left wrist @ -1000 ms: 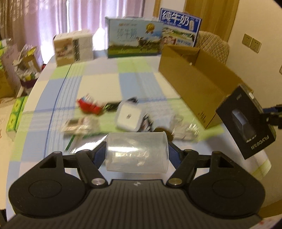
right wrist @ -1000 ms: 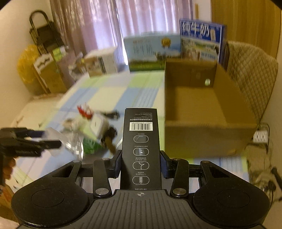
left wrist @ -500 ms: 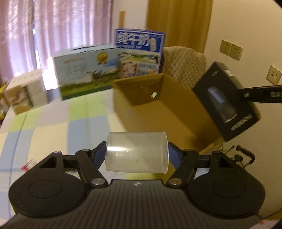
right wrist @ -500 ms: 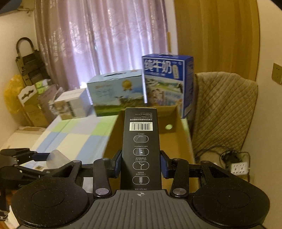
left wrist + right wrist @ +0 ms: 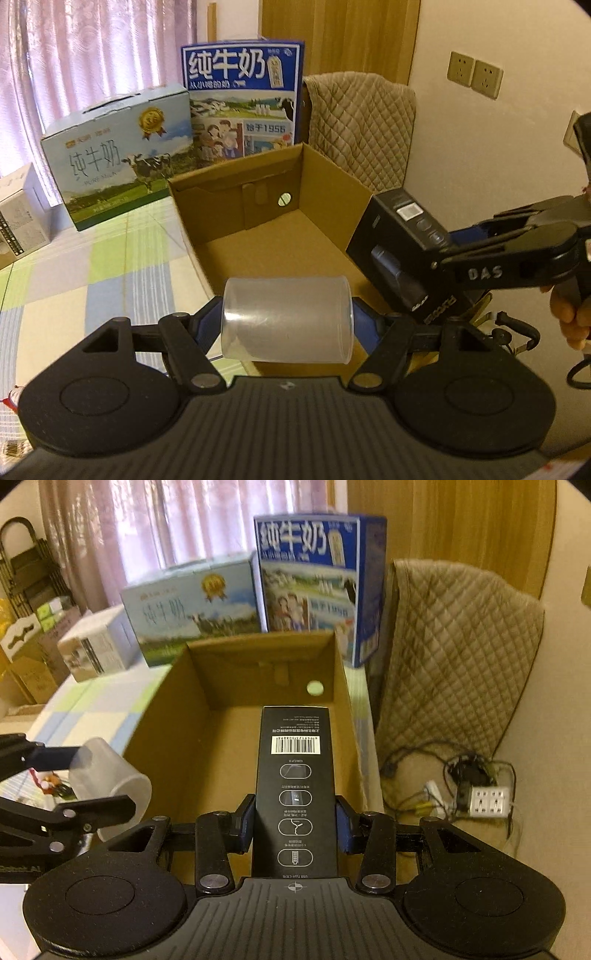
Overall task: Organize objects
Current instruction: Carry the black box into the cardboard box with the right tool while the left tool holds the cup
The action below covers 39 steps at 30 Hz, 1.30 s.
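Presently: open brown cardboard box [image 5: 207, 746] on a checked tablecloth [image 5: 92, 273], interior bare as far as visible. Left gripper [image 5: 287, 320] clamped on a clear plastic cup [image 5: 286, 319] lying sideways at the box's near edge. Right gripper [image 5: 294, 827] clamped on a tall black product carton with barcode [image 5: 295, 775], held above the box's opening. Two milk cartons [image 5: 122, 147] stand behind.

I am working in a home living or dining room: pink curtains [image 5: 74, 55], a chair with a quilted cover [image 5: 454, 657], a table under a checked cloth [image 5: 92, 266], retail milk cartons [image 5: 122, 147], wall sockets [image 5: 474, 78].
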{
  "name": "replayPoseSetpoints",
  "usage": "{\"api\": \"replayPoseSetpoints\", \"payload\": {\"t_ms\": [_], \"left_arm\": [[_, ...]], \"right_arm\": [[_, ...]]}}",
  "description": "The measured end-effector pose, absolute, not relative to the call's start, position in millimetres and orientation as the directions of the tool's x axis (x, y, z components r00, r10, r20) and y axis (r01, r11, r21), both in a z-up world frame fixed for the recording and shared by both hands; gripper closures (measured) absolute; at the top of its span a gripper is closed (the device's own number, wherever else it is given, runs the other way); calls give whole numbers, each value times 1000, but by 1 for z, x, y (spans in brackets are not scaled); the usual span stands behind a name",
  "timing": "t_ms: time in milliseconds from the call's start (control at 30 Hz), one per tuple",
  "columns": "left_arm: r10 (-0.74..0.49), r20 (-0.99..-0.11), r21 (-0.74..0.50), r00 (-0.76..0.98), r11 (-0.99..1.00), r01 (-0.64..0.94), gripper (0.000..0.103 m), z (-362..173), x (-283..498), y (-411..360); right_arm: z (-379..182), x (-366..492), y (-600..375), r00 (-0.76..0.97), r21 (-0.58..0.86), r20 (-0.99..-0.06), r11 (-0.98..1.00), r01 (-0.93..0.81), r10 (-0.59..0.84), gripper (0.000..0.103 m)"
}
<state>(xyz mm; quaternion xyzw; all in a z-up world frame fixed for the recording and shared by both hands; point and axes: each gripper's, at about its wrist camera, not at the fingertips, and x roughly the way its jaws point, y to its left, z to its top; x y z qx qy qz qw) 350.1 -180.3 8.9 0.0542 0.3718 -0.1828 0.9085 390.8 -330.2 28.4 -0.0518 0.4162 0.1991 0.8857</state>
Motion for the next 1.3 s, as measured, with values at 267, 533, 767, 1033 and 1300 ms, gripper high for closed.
{"api": "replayPoseSetpoints", "payload": {"t_ms": [267,533,767,1033,1300], "left_arm": [[-286,-724,-32,627,923,383,34,-1,364,-194],[-289,-745,-29,601,915,403,34,-10,371,-206],[-286,-758,-28,586,912,410,34,-15,375,-213],[-278,-759,-16,588,912,410,28,-16,377,-217],[-252,-757,-16,603,929,369,21,-10,373,-206]], "right_arm": [[14,402,-340,563,77,-771,921,-383,298,63],[19,407,-345,552,106,-766,911,-398,330,63],[17,410,-347,541,121,-765,903,-412,350,63],[17,411,-349,534,135,-761,896,-424,368,63],[17,405,-351,527,140,-759,886,-441,382,62]]}}
